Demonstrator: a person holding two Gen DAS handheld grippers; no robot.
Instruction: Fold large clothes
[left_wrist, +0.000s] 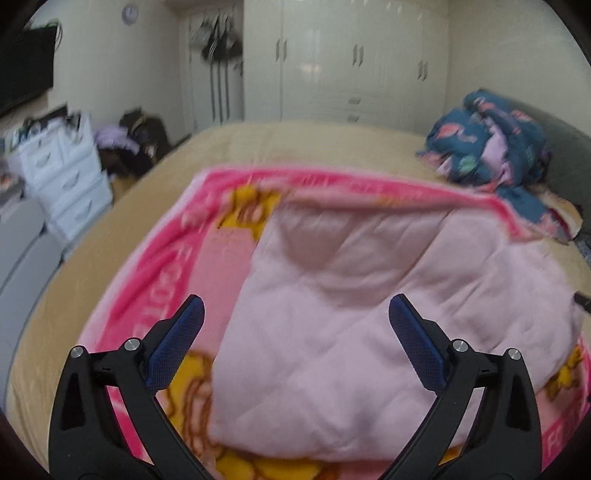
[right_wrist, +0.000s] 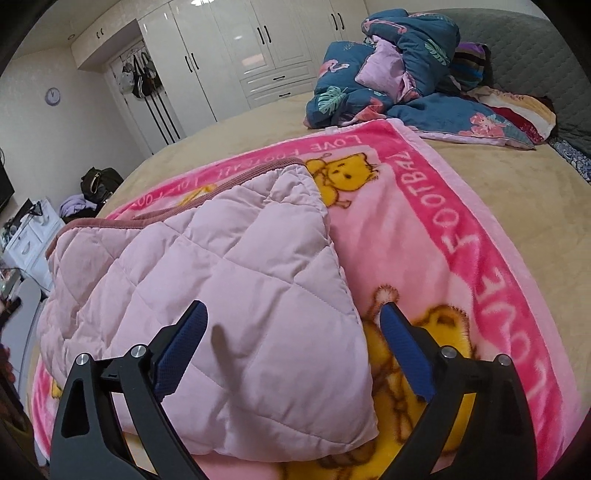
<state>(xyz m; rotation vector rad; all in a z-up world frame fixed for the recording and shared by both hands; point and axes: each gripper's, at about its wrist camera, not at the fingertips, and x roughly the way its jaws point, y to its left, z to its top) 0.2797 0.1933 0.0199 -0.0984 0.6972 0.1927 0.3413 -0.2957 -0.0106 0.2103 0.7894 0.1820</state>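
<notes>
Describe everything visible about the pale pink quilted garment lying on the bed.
The pale pink quilted garment is puffy, stitched in diamond panels, with a darker pink ribbed trim along its far edge. It lies folded over into a thick, loose bundle on the pink cartoon-bear fleece blanket, which alone touches it. The left gripper and right gripper are open above its near edge, gripping nothing.

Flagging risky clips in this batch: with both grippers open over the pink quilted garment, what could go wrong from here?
1. The puffy pale pink quilted garment may spring open, since neither gripper holds it.
2. The right gripper straddles its edge and could also pinch the pink bear-print fleece blanket.
3. The left gripper might grab only the top layer.
</notes>
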